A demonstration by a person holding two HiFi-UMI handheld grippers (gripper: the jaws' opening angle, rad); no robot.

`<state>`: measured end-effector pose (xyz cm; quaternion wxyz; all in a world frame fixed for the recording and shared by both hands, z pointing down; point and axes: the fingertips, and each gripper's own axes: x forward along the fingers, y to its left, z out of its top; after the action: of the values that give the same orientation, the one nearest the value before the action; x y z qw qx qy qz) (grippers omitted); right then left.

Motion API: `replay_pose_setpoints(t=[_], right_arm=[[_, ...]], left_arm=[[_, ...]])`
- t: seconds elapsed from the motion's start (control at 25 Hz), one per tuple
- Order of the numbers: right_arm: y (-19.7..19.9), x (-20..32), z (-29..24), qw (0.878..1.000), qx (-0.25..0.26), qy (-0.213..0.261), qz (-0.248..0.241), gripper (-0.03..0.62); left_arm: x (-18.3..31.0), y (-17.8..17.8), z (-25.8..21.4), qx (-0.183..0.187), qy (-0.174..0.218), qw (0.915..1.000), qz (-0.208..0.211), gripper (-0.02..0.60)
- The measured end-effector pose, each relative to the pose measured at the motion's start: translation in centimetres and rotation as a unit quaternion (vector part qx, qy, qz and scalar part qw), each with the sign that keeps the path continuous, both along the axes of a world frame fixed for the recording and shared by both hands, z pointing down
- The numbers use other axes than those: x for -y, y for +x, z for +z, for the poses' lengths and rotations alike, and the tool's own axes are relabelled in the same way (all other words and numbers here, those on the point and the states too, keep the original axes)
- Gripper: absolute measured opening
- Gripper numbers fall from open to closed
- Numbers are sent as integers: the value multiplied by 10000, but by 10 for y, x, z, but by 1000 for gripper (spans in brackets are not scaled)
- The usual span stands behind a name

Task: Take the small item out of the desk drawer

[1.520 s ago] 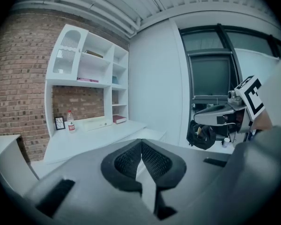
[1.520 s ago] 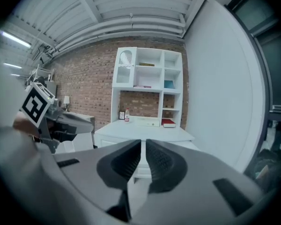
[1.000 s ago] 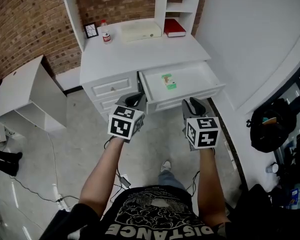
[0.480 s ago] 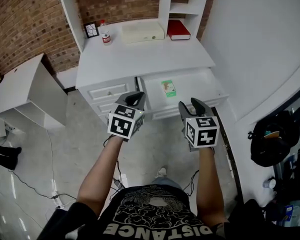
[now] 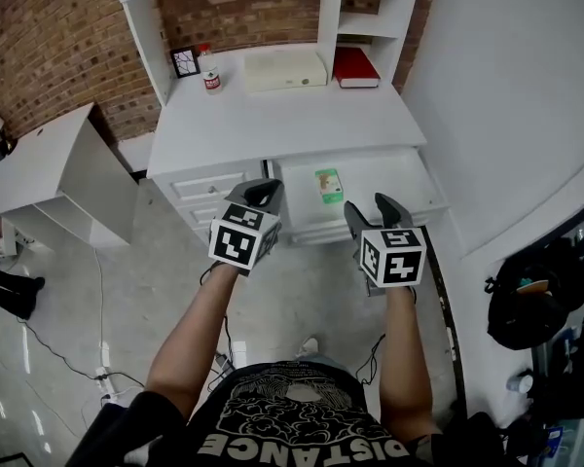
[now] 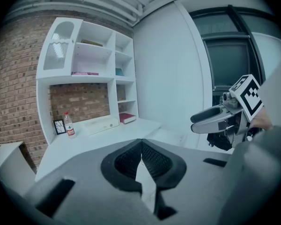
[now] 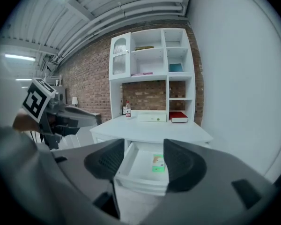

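**Head view: both hand-held grippers held before the open drawer, small item still inside**

The brick wall (image 5: 49, 37) runs behind a white bench (image 5: 282, 120), which carries a tall white shelf unit (image 5: 331, 8) along its back edge. The bench stands in the corner, with a plain white wall on its right.

Below the bench top, on the right side, the drawer (image 5: 394, 178) is pulled out towards the person. A closed drawer front (image 5: 209, 181) sits to its left.

The person's bare forearms reach forward, one hand-held gripper in each hand.
- The left hand-held gripper (image 5: 263, 195) is in front of the closed drawer front, near the open drawer's left corner. In the left gripper view its jaws meet at the tips with nothing between them.
- The right hand-held gripper (image 5: 371, 208) is just in front of the open drawer's front edge. Its jaws have just been opening and now stand moderately apart. The right gripper view shows nothing held, only the drawer visible through the gap.

At the back of the bench top lie a flat cream box (image 5: 285, 68) and, to its right, a red book (image 5: 356, 66). To the left of the box are a small bottle (image 5: 211, 79) with a red label and a small framed picture (image 5: 184, 62).

The small item (image 5: 328, 185), a green and white packet, lies flat on the drawer floor, left of the middle. It is apart from both hand-held grippers.
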<state>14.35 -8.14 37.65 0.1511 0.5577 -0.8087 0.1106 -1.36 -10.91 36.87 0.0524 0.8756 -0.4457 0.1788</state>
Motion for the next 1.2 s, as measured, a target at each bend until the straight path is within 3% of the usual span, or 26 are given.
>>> replay_pose_setpoints(t=[0.72, 1.2], right_arm=[[23, 41, 26, 9972, 135, -409, -610, 348], [15, 69, 56, 9945, 286, -802, -616, 371]], left_arm=[[34, 36, 6, 90, -56, 9991, -421, 8], [56, 14, 21, 18, -158, 9976, -673, 8]])
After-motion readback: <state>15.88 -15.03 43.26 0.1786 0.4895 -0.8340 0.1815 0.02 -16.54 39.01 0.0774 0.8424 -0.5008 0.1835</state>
